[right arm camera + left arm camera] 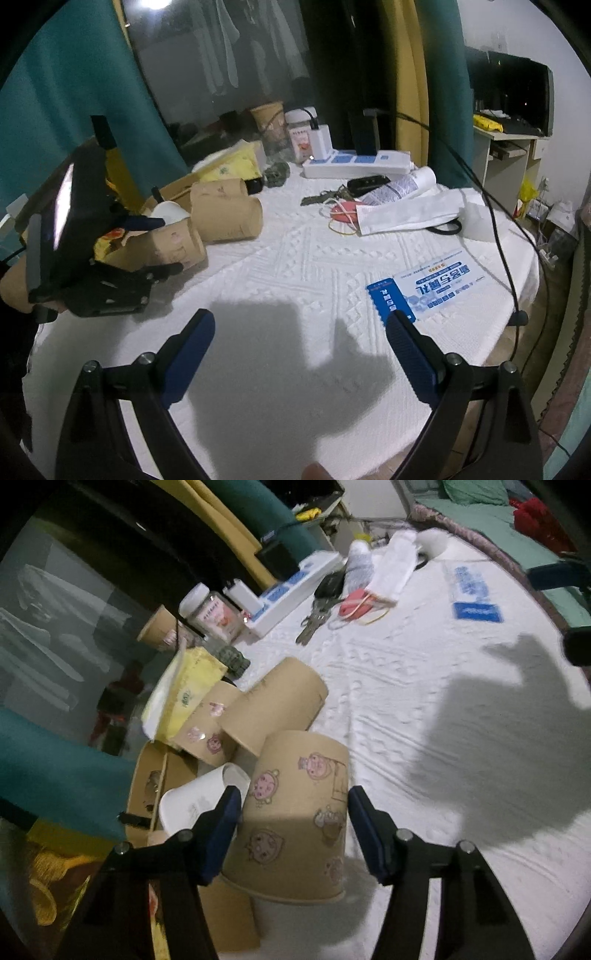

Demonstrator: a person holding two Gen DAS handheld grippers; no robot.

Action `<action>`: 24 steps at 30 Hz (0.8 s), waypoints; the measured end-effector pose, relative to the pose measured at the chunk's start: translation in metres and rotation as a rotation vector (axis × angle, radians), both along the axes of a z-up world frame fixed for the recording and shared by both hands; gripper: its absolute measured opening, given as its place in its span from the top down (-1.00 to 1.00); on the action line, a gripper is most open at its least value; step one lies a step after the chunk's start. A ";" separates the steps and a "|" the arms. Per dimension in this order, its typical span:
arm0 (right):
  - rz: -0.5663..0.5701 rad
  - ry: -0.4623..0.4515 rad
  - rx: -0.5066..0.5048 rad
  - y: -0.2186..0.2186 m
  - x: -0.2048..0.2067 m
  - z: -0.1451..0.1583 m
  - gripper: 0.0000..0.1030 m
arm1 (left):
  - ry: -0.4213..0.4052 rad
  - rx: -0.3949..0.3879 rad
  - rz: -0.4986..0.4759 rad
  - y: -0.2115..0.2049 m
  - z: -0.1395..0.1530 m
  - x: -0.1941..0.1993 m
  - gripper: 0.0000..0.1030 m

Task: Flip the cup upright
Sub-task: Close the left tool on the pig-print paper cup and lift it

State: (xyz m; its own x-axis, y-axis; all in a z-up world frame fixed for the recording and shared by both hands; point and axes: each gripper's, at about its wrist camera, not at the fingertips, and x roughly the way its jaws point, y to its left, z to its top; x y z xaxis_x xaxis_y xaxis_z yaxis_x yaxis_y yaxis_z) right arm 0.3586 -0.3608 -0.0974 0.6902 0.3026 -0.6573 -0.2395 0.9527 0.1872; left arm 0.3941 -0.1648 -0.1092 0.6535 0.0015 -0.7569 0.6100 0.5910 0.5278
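Note:
A brown paper cup with cartoon pig prints (291,834) stands mouth down and slightly tilted on the white tablecloth (424,709). My left gripper (295,801) is shut on it, with a blue pad pressed against each side of its wall. The right wrist view shows the same cup (181,247) inside the left gripper (168,244) at the table's left edge. My right gripper (299,332) is open over bare cloth, with nothing between its fingers.
Two more brown cups (273,709) (207,727) lie on their sides behind the held one, beside a white cup (192,805) and a cardboard box (147,786). Farther back are a yellow tissue pack (184,694), jar (210,613), power strip (291,590), keys (314,620) and a blue leaflet (436,291).

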 end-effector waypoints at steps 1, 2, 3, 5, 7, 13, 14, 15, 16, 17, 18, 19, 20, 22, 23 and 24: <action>0.003 -0.005 0.001 0.002 -0.005 0.003 -0.80 | -0.006 -0.006 -0.004 0.000 0.005 -0.008 -0.17; 0.008 -0.011 0.002 0.004 -0.011 0.005 -0.80 | -0.014 -0.013 -0.007 0.002 0.011 -0.019 -0.17; 0.014 -0.015 0.003 0.007 -0.017 0.007 -0.80 | -0.018 -0.020 -0.010 0.004 0.015 -0.028 -0.17; 0.027 -0.023 0.005 0.013 -0.031 0.010 -0.80 | -0.018 -0.031 -0.010 0.008 0.020 -0.042 -0.17; 0.035 -0.025 0.007 0.018 -0.042 0.012 -0.80 | -0.012 -0.047 -0.001 0.015 0.023 -0.055 -0.17; 0.059 -0.012 0.008 0.031 -0.082 0.014 -0.80 | 0.009 -0.091 0.020 0.038 0.031 -0.106 -0.17; 0.060 -0.009 0.007 0.032 -0.088 0.014 -0.80 | 0.012 -0.104 0.015 0.041 0.033 -0.119 -0.17; 0.062 -0.006 0.006 0.034 -0.093 0.013 -0.80 | 0.016 -0.111 0.012 0.043 0.034 -0.128 -0.17; 0.065 -0.002 0.003 0.035 -0.097 0.012 -0.80 | 0.023 -0.120 0.005 0.046 0.035 -0.141 -0.17; 0.068 0.005 0.000 0.038 -0.102 0.010 -0.80 | 0.032 -0.125 0.001 0.048 0.035 -0.153 -0.17; 0.075 0.014 -0.003 0.041 -0.108 0.006 -0.80 | 0.047 -0.129 0.014 0.048 0.035 -0.165 -0.17; 0.081 0.022 -0.005 0.043 -0.113 0.003 -0.80 | 0.060 -0.131 0.001 0.048 0.033 -0.179 -0.17; 0.091 0.036 -0.008 0.047 -0.119 -0.001 -0.80 | 0.072 -0.128 -0.012 0.048 0.031 -0.193 -0.17; 0.107 0.053 -0.013 0.053 -0.129 -0.008 -0.80 | 0.088 -0.119 -0.032 0.044 0.026 -0.213 -0.17; 0.113 0.059 -0.015 0.055 -0.133 -0.011 -0.80 | 0.100 -0.112 -0.045 0.043 0.023 -0.224 -0.17; 0.123 0.069 -0.019 0.058 -0.139 -0.014 -0.80 | 0.106 -0.108 -0.053 0.042 0.021 -0.233 -0.17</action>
